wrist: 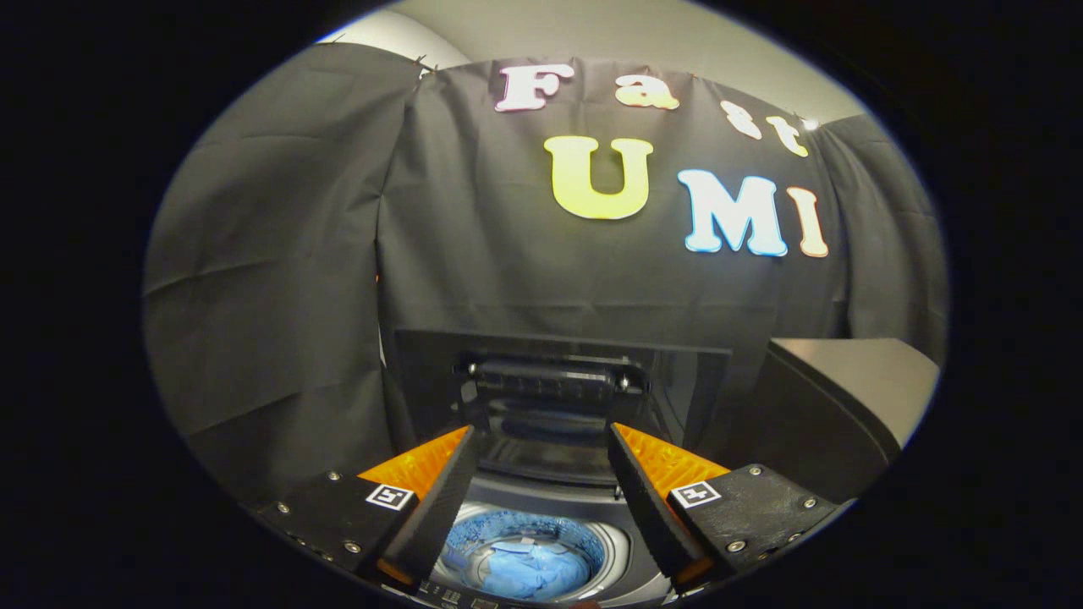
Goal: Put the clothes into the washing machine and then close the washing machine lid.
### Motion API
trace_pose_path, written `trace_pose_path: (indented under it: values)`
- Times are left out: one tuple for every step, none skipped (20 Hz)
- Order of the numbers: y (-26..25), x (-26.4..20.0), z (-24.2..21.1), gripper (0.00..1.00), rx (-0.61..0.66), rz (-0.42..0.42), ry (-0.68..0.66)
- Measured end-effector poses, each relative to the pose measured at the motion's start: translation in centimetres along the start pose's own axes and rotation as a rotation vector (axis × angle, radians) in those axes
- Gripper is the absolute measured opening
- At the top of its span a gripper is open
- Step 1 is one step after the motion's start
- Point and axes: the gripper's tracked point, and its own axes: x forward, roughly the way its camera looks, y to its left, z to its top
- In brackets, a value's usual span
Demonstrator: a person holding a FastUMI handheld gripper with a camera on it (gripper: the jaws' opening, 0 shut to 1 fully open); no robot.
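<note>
A top-loading washing machine (550,499) sits below and ahead of me. Its dark lid (558,381) stands raised upright against the booth's back wall. Down in the round drum lies blue clothing (529,567), seen between the lower parts of my fingers. My gripper (540,440) hovers above the drum opening, open, with nothing between its fingers. The fingertips reach up to about the lower edge of the raised lid, and whether they touch it is unclear.
A dark box-like unit with a grey top (838,397) stands just right of the machine, close to my right finger. Black cloth walls close off the back and the left side.
</note>
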Motion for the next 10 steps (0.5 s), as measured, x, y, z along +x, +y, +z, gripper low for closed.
trace_pose_path:
  values:
    - [0.1, 0.5, 0.8, 0.95, 0.006, -0.002, -0.011]
    - [0.1, 0.9, 1.7, 0.95, 0.006, -0.007, -0.025]
    - [0.0, 1.4, 2.2, 0.95, 0.004, -0.014, -0.033]
    - [0.0, 1.9, 2.8, 0.95, 0.004, -0.017, -0.038]
    - [0.2, 2.6, 3.2, 0.95, 0.007, -0.021, -0.039]
    - [0.3, 3.2, 3.6, 0.95, 0.009, -0.024, -0.042]
    - [0.1, 3.9, 4.3, 0.95, 0.009, -0.032, -0.051]
    - [-0.1, 4.5, 4.9, 0.95, 0.003, -0.043, -0.06]
    - [-0.2, 5.3, 5.5, 0.95, -0.002, -0.051, -0.067]
    - [-0.3, 6.0, 6.0, 0.95, -0.004, -0.056, -0.068]
